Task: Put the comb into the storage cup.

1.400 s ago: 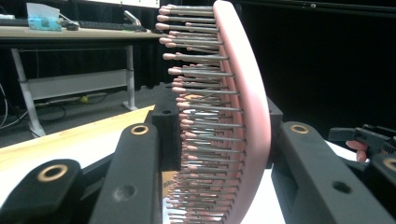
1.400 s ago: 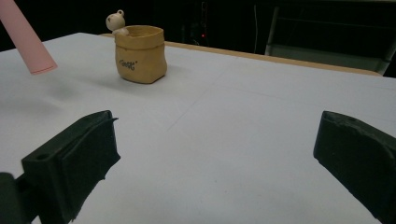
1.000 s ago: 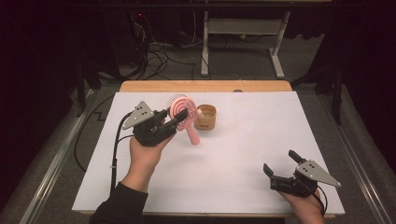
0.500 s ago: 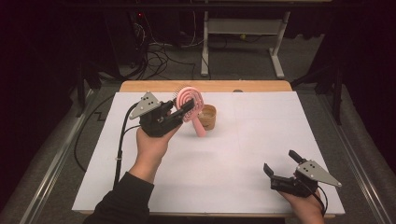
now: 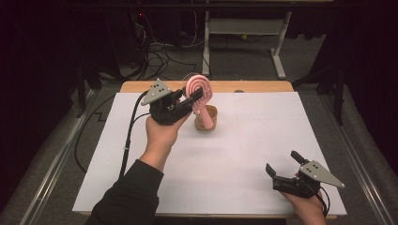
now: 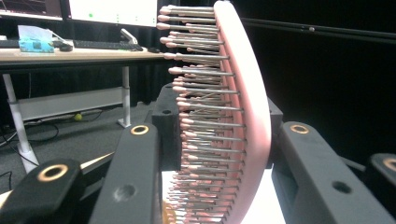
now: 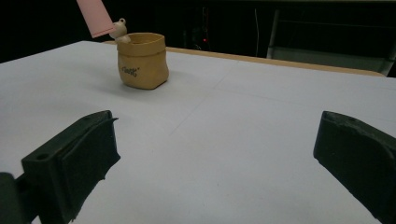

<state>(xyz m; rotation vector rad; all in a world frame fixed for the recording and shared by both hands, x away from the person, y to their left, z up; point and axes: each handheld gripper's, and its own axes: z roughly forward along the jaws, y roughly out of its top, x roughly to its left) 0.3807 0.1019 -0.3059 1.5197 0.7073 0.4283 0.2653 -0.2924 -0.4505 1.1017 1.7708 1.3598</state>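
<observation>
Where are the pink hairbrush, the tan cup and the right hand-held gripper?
pink hairbrush [image 5: 199, 89], high view, on the round head.
tan cup [image 7: 142, 59], right gripper view, on the front wall.
right hand-held gripper [image 5: 284, 165], high view, midway between its open jaw tips.

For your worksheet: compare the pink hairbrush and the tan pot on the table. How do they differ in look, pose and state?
The hairbrush is pink and flat, with rows of pins; the pot is tan, squat and open-topped. The hairbrush is held off the table by its head in the left gripper; the pot stands untouched on the white table. The hairbrush hangs tilted, handle down by the pot's rim; the pot sits upright. Both are at the table's far side.
</observation>
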